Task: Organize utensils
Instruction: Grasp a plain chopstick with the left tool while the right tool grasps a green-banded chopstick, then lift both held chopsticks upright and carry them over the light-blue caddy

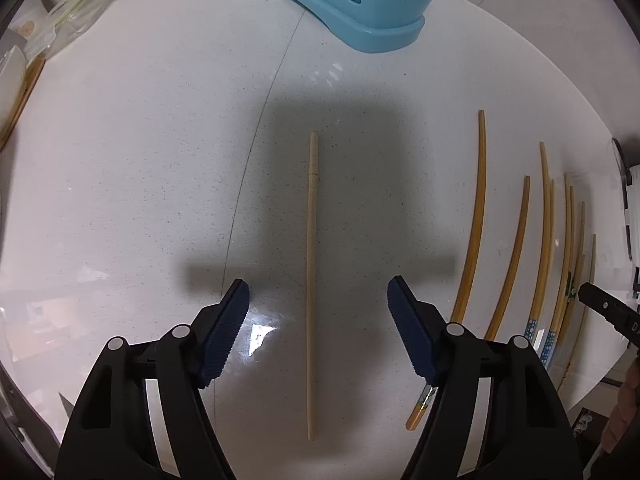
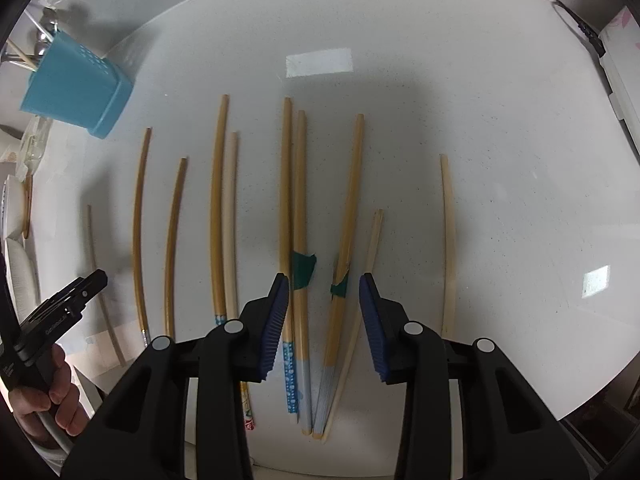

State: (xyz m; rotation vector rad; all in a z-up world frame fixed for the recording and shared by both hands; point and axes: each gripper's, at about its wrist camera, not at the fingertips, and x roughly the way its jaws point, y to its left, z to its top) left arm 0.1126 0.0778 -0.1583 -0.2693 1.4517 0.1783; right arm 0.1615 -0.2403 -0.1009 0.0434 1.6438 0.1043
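Left gripper [image 1: 318, 300], pointing straight down at the white table [image 1: 160, 160]: its blue pads stand apart, and a single pale chopstick [image 1: 310, 280] lies lengthwise between them on the table, touched by neither pad. To the right of this chopstick, well apart from it, lies a row of darker bamboo chopsticks [image 1: 476, 216]. At the far edge stands a light-blue perforated utensil holder [image 1: 360, 12].

Right gripper [image 2: 323, 308], also pointing down: its pads stand apart, closer together than those of the left gripper, over two pairs of chopsticks. A pair with a green wrap [image 2: 300, 264] lies just inside the left pad; a second green-wrapped pair [image 2: 346, 248] lies between the pads. No pad presses on either. Further chopsticks lie in a row to the left, and one pale chopstick [image 2: 450, 240] lies apart to the right. The holder stands far left. A hand [image 2: 56, 396] on the other gripper's handle shows at the near left.
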